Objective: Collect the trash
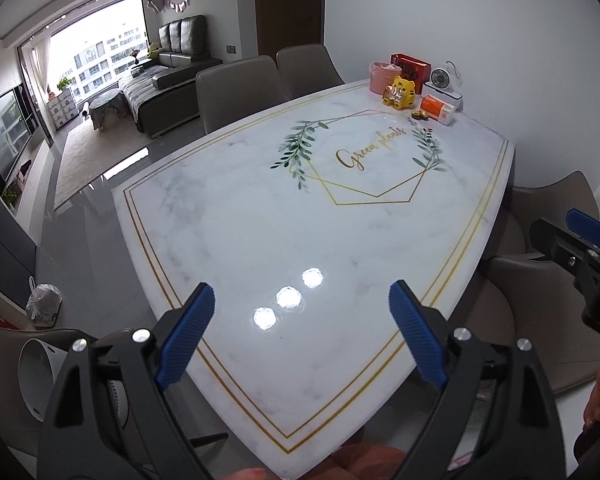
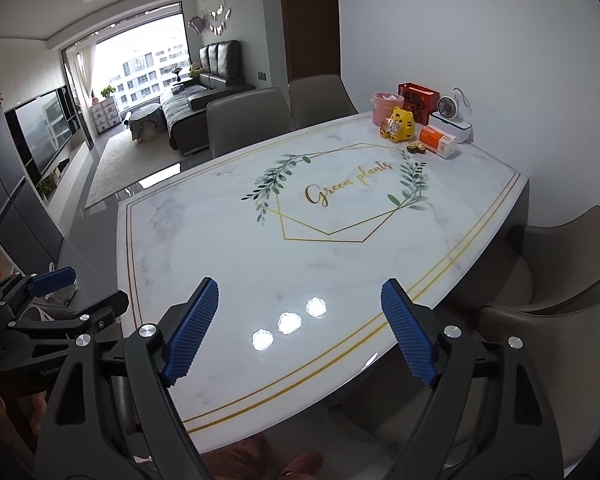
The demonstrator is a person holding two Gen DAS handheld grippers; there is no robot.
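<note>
My left gripper point(image 1: 301, 332) is open and empty, held above the near end of the white marble table point(image 1: 260, 216). My right gripper point(image 2: 300, 330) is open and empty too, above the table point(image 2: 220, 240) near its front edge. At the far right corner lie an orange-and-white packet point(image 1: 439, 109), two gold-wrapped sweets point(image 1: 419, 115), a yellow tiger figure point(image 1: 399, 92) and a pink tub point(image 1: 381, 76). The same items show in the right wrist view: the packet point(image 2: 438, 141), the sweets point(image 2: 415, 148). A tied plastic bag point(image 1: 44, 305) sits on the floor at the left.
A red box point(image 1: 411, 67) and a small white fan point(image 1: 443, 80) stand at the far corner by the wall. Grey chairs stand behind the table point(image 1: 236, 88) and to the right point(image 2: 563, 264). A sofa point(image 1: 168, 80) and TV point(image 1: 4, 136) lie beyond.
</note>
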